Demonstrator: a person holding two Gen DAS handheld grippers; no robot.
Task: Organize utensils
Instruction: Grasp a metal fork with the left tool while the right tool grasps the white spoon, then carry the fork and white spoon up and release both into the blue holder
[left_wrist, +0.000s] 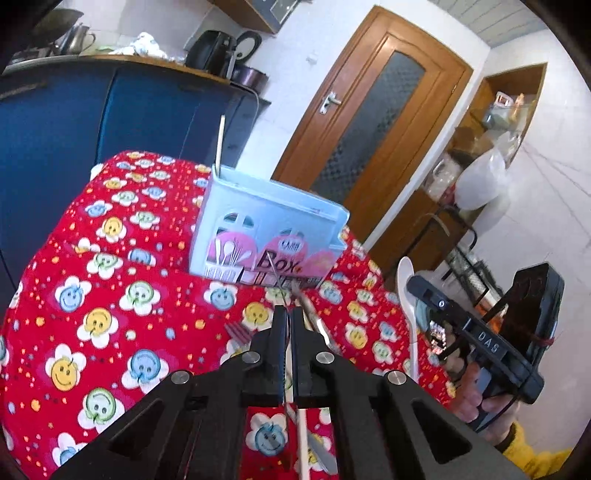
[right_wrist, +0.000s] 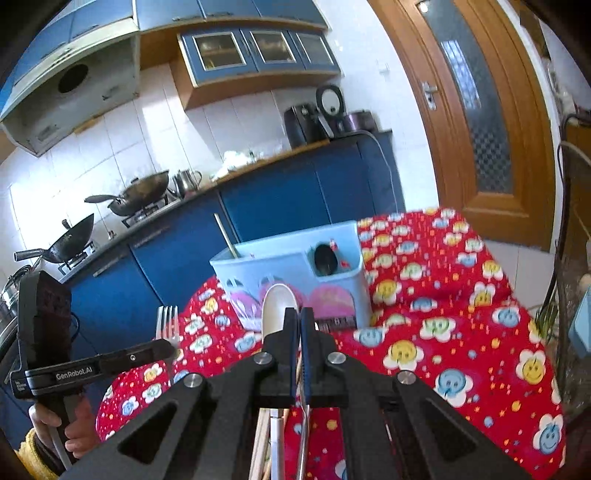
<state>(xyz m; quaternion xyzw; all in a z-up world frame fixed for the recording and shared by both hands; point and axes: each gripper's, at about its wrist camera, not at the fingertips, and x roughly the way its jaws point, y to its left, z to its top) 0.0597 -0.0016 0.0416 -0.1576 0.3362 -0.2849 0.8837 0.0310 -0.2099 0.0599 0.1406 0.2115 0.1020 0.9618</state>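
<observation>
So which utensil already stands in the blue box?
The pale stick, upright in the box corner; the fork and white spoon are clamped in jaws.

The counter (left_wrist: 122, 229) is covered by a red cloth (right_wrist: 436, 332) printed with smiling flowers in yellow, blue and green. A pale blue utensil box (left_wrist: 266, 225) stands upright on the cloth toward its far side, its pink label facing the cameras. A thin stick (left_wrist: 220, 142) rises from the box's left end. On the cloth in front of the box lie a few loose utensils (left_wrist: 321, 328), partly hidden, so their kinds are unclear.
</observation>
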